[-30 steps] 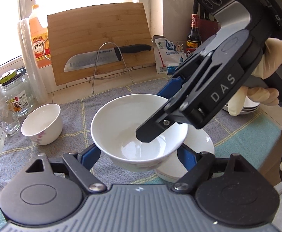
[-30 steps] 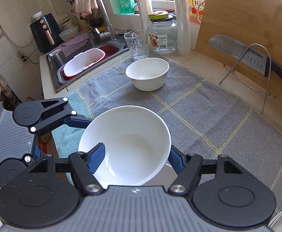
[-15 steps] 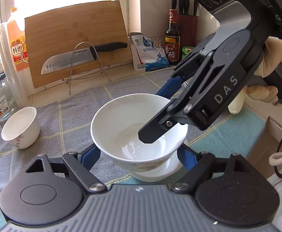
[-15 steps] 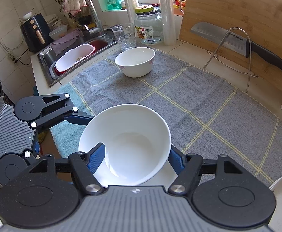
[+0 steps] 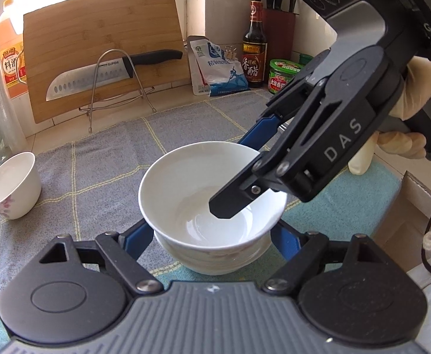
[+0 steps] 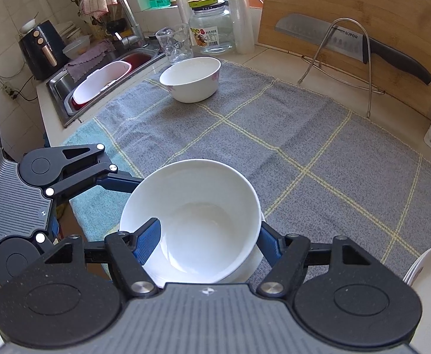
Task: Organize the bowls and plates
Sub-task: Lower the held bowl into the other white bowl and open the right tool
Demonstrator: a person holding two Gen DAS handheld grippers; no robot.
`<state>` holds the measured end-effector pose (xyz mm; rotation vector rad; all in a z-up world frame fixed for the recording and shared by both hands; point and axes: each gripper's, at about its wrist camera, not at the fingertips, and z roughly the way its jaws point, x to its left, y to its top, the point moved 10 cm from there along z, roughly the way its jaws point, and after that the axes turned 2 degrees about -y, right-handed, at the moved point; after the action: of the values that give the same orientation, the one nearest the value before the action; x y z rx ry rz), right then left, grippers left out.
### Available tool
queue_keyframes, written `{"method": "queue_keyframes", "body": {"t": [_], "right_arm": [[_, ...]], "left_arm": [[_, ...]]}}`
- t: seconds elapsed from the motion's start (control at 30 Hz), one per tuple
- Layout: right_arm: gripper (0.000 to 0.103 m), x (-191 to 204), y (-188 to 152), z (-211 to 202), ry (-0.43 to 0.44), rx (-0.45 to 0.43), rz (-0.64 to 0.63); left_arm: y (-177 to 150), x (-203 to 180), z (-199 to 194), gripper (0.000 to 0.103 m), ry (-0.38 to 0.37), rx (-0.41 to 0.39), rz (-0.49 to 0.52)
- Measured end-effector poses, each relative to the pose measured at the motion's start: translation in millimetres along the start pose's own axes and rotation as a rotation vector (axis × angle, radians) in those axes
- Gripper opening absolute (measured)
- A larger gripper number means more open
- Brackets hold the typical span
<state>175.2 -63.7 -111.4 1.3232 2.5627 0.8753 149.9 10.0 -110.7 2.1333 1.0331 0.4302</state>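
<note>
A white bowl (image 5: 180, 183) (image 6: 209, 206) is held by both grippers just over a stack of white bowls (image 5: 212, 262) on the grey checked towel (image 6: 304, 135). My left gripper (image 5: 211, 234) is shut on it, with a blue finger against each outer side. My right gripper (image 6: 208, 239) (image 5: 242, 174) comes in from the right and is shut on the bowl's wall, one finger inside and one outside. A second white bowl with pink flowers (image 5: 11, 185) (image 6: 190, 78) stands alone at the towel's far left. The rim of stacked white dishes (image 6: 430, 280) shows at the right edge.
A cutting board (image 5: 103, 62) leans at the back with a knife (image 5: 112, 73) on a wire stand. Bottles, a salt bag (image 5: 218, 70) and jars line the back wall. A drinking glass (image 6: 175, 42), a jar and the sink (image 6: 103, 82) lie to the left.
Both grippers have carried the bowl to the right and slightly down. The stacked bowls, earlier offset to its right, now sit directly under it. Both grips are unchanged.
</note>
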Motion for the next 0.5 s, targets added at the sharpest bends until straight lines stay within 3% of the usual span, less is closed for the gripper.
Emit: {"method": "queue_keyframes", "body": {"t": [0.5], "right_arm": [[0.076, -2.5, -2.7, 4.6, -0.007, 0.011, -0.001]], "left_arm": [[-2.2, -0.5, 8.7, 0.086, 0.001, 0.023, 0.009]]}}
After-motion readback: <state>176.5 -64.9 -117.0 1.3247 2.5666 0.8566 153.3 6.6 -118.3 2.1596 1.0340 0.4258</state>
